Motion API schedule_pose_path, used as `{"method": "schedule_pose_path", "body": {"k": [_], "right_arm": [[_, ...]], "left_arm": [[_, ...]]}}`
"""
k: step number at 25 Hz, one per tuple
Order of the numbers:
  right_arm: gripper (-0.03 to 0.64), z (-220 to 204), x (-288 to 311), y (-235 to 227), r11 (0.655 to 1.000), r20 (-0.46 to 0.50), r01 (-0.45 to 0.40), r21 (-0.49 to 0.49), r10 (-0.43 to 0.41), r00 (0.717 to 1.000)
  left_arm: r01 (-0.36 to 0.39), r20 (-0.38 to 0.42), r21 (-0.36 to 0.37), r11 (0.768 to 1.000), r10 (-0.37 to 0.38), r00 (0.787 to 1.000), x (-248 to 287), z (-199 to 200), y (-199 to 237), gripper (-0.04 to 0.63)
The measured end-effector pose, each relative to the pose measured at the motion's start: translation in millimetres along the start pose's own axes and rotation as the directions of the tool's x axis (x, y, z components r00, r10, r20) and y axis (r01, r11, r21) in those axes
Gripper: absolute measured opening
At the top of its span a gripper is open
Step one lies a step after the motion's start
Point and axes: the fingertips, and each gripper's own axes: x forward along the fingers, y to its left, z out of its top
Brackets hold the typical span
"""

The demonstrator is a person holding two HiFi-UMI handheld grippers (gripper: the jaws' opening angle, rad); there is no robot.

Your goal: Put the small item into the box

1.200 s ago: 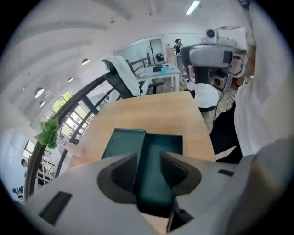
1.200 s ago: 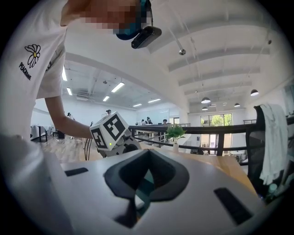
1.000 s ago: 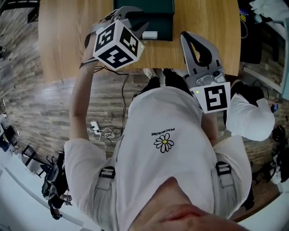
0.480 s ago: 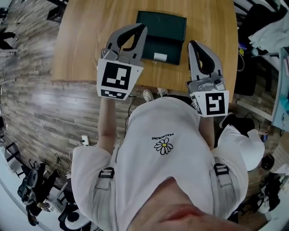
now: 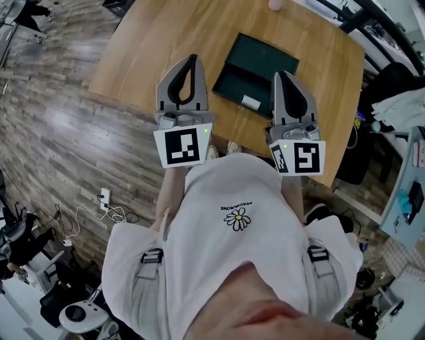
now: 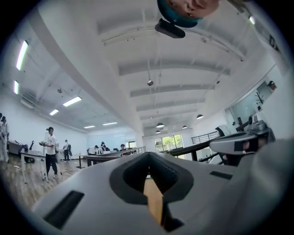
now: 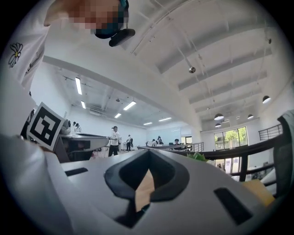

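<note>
A dark green box (image 5: 255,73) lies open on the wooden table (image 5: 153,53). A small white item (image 5: 250,102) rests on its near half. My left gripper (image 5: 192,58) hangs over the table's near edge, just left of the box, with its jaws shut and nothing between them. My right gripper (image 5: 281,74) sits to the right of the box's near corner, also shut and empty. In the left gripper view the left gripper (image 6: 148,153) points level across the room, its jaws meeting. The right gripper view shows the right gripper (image 7: 148,151) closed the same way.
A pinkish object (image 5: 275,5) stands at the table's far edge. Cables and a power strip (image 5: 106,199) lie on the plank floor to the left. Dark bags and clutter (image 5: 372,133) crowd the right side. Other people stand far off in the room.
The left gripper has drawn back from over the box, turned level and come to rest left of it. The head view has shifted, so the box now sits diagonally. The white item stays in the box.
</note>
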Motion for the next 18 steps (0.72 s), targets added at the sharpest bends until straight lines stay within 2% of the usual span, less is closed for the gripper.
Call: {"method": "schedule_pose_path", "body": {"k": [4,11,14,18], "right_arm": [[0.006,-3,10,14,0.999,-0.007,-0.026,-0.019,0.026,1.0],[0.005,-6,10,18,0.999,-0.032,-0.022,-0.041,0.021,0.999],[0.006,-5,8,18,0.999,-0.031,-0.023,-0.036,0.022,0.999],[0.005,-4,7,19,0.999,-0.032,-0.028,-0.042,0.027,0.999]], "left_arm": [[-0.037,-0.001,-0.017,0.999,0.037,0.999,-12,-2,10,0.015],[-0.084,-0.007,-0.02,0.996,0.084,0.996,-23,-2,25,0.015],[-0.09,0.018,-0.029,0.995,0.091,0.996,-25,5,25,0.015],[-0.102,0.01,-0.024,0.995,0.102,0.995,-27,4,26,0.015]]}}
